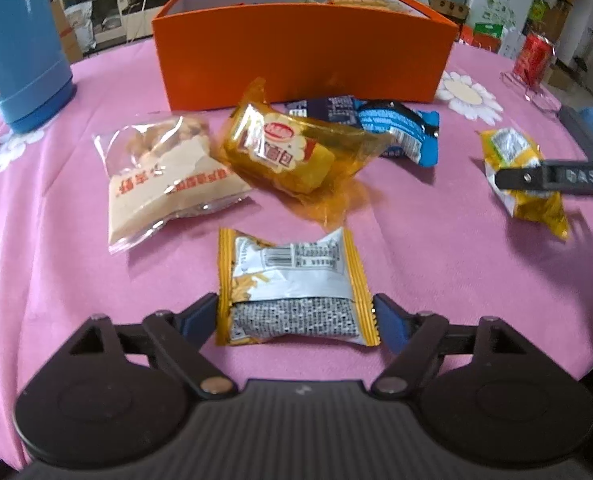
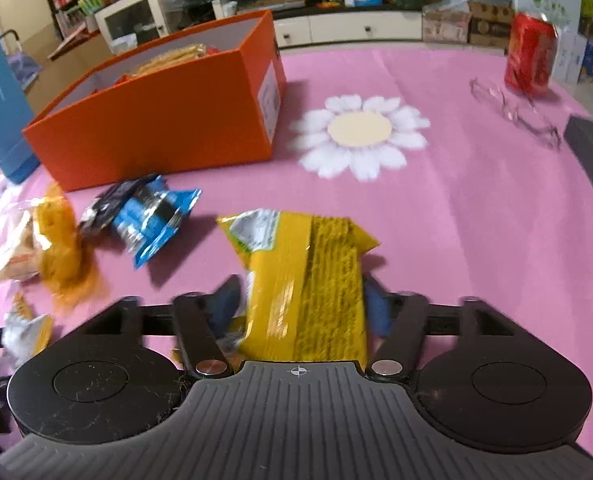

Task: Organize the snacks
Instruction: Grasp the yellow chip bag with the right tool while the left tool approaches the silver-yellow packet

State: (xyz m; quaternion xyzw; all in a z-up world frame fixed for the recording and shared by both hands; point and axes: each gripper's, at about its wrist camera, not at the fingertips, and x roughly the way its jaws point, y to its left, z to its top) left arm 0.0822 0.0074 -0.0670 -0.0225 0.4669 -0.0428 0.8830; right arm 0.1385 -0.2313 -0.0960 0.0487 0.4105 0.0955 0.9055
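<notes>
**Two packets between our jaws, box waiting behind**

Our left gripper (image 1: pixel 296 316) has its jaws spread either side of a silver-and-yellow snack packet (image 1: pixel 292 292) lying flat on the pink worktop (image 1: pixel 436 264), pads just beside its edges. Our right gripper (image 2: pixel 300 312) pinches a yellow snack packet (image 2: pixel 308 280). The left view alone shows the peanut bag (image 1: pixel 164 176) and amber bread packet (image 1: pixel 296 152) clearly; the right view alone looks into the orange box (image 2: pixel 156 128), already holding snacks, and shows the glasses (image 2: pixel 516 110).

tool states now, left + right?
Left tool: open, pads flank the silver-and-yellow snack packet, not pressing.
Right tool: shut on the yellow snack packet.
</notes>
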